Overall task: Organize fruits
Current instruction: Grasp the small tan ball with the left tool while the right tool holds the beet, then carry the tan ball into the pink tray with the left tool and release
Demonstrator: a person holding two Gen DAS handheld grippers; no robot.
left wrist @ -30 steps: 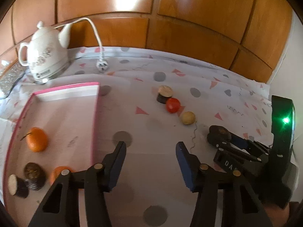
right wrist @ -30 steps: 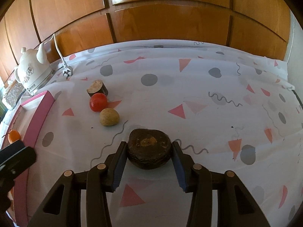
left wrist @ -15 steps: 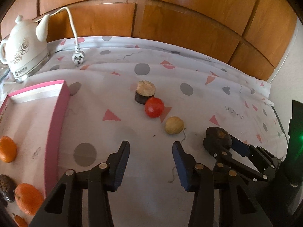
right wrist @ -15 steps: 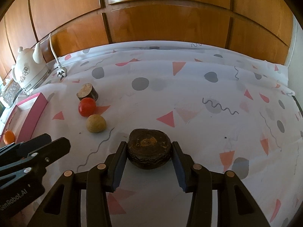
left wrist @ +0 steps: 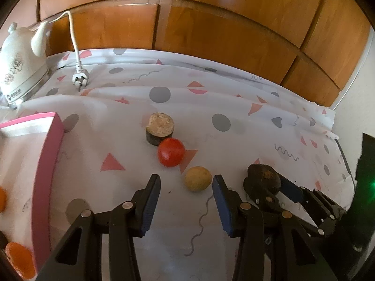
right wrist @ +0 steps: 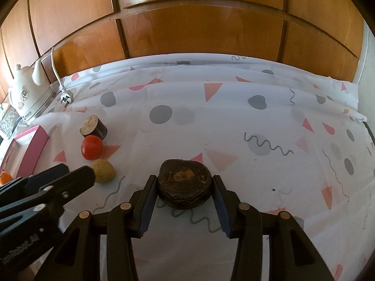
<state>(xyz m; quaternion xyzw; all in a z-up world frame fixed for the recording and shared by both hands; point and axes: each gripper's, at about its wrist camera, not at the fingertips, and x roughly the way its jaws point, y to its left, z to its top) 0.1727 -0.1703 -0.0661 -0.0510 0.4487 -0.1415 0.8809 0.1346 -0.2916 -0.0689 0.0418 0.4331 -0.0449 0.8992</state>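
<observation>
My right gripper (right wrist: 184,193) is shut on a dark brown round fruit (right wrist: 185,183), held just above the cloth; it also shows in the left wrist view (left wrist: 262,180). My left gripper (left wrist: 186,187) is open and empty, with a tan round fruit (left wrist: 198,178) just ahead of its right finger. Beyond it lie a red tomato (left wrist: 171,151) and a cut dark fruit piece (left wrist: 160,128). The pink tray (left wrist: 48,164) at the left holds oranges (left wrist: 20,258). In the right wrist view the tan fruit (right wrist: 103,167), tomato (right wrist: 92,147) and cut piece (right wrist: 93,126) lie at the left.
A white kettle (left wrist: 21,63) with its cord and plug (left wrist: 79,79) stands at the back left. Wooden panelling (right wrist: 199,23) backs the patterned tablecloth (right wrist: 269,121). The cloth's right edge drops off (left wrist: 337,140).
My left gripper has moved right and forward, away from the tray and toward the three loose fruits. My right gripper still holds the dark fruit, nearly in place.
</observation>
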